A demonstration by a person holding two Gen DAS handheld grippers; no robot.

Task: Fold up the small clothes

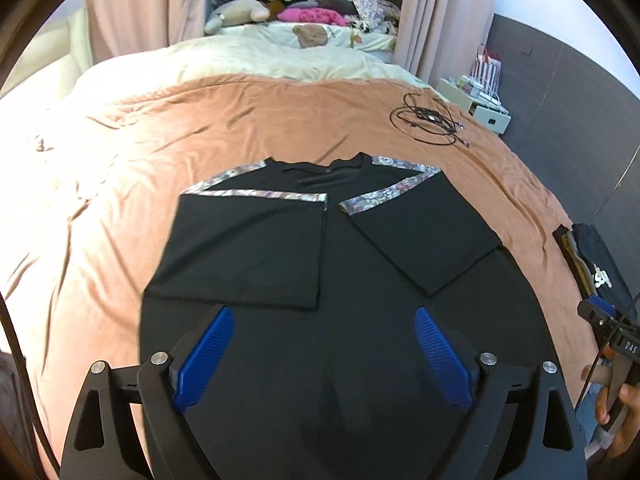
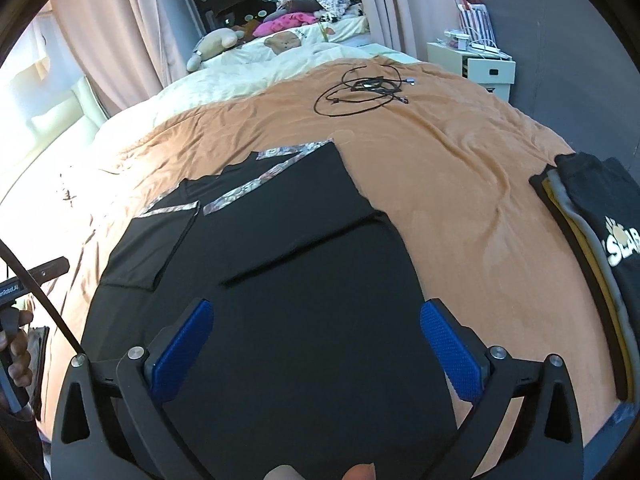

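Left wrist view: left claw (image 1: pixel 320 356) spread, empty, above black shirt (image 1: pixel 320 340) lying on bed (image 1: pixel 100 200). Both sleeves folded inward ahead of claw. Right claw (image 2: pixel 316 356) spread, empty. Remaining, by judgement: body fold, transfer to folded stack (image 2: pixel 600 240) right of claw.

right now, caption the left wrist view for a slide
Open left tongs above a black shirt, both sleeves folded in, on an orange blanket.

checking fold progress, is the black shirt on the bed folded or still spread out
Partly folded: the black shirt lies flat on the orange bedspread with both floral-trimmed sleeves turned in over the body, which remains at full length.
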